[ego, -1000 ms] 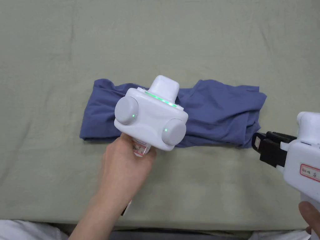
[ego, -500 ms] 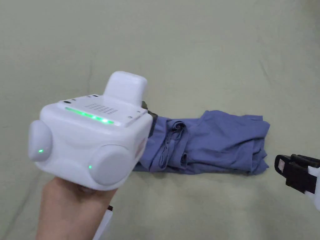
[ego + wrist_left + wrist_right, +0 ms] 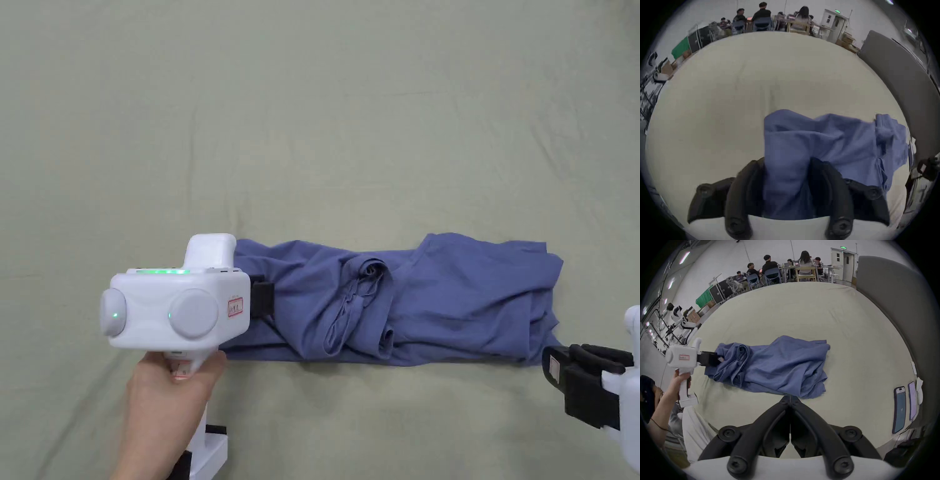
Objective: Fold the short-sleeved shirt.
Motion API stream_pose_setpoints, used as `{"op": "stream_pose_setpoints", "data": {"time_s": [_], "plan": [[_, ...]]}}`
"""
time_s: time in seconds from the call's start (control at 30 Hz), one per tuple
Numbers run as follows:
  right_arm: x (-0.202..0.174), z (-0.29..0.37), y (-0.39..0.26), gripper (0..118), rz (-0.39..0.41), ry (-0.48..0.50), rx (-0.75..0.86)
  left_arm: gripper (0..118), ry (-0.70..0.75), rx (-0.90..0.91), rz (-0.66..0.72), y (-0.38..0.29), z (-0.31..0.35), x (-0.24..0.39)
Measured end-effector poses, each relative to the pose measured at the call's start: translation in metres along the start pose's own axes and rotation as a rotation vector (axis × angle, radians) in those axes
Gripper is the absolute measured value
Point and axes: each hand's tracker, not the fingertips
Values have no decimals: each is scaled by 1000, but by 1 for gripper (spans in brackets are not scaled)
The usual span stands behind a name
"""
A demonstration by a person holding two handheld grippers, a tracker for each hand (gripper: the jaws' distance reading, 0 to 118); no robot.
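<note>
From the head view, the shirt (image 3: pixel 400 300) now lies stretched longer than a second ago, its end drawn out by the left gripper (image 3: pixel 262 299); the right gripper (image 3: pixel 556 372) waits just off the shirt's other end. In the left gripper view the jaws clamp a fold of cloth, bare bedsheet (image 3: pixel 721 97) ahead. In the right gripper view its jaws are closed, empty, with open sheet all round.

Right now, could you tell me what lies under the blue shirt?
The blue shirt rests on a pale green sheet, which shows all round it. Whether anything else lies beneath is hidden by its bunched layers. The left gripper holds its left end.
</note>
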Motion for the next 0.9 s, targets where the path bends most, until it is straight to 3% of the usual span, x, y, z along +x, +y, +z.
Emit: {"op": "stream_pose_setpoints", "data": {"time_s": [0.07, 0.13, 0.33, 0.5, 0.6, 0.73, 0.9], "plan": [[0, -5, -1, 2, 5, -11, -19, 11, 8, 50, -48, -5, 15, -1], [-1, -9, -1, 2, 9, -11, -34, 10, -95, 33, -15, -5, 28, -8], [-13, -12, 2, 2, 61, -56, -42, 10, -24, 41, -64, 0, 59, -23], [-16, -8, 7, 2, 49, -8, -13, 10, 330, 26, -76, 15, 81, -71], [-16, -9, 10, 2, 46, -2, -3, 10, 426, 22, -75, 20, 100, -80], [-13, -10, 13, 2, 38, 9, -2, 10, 299, 36, -66, 25, 113, -48], [-4, 0, 13, 2, 38, 1, 13, 10, 146, 18, -159, 37, 85, 46]]}}
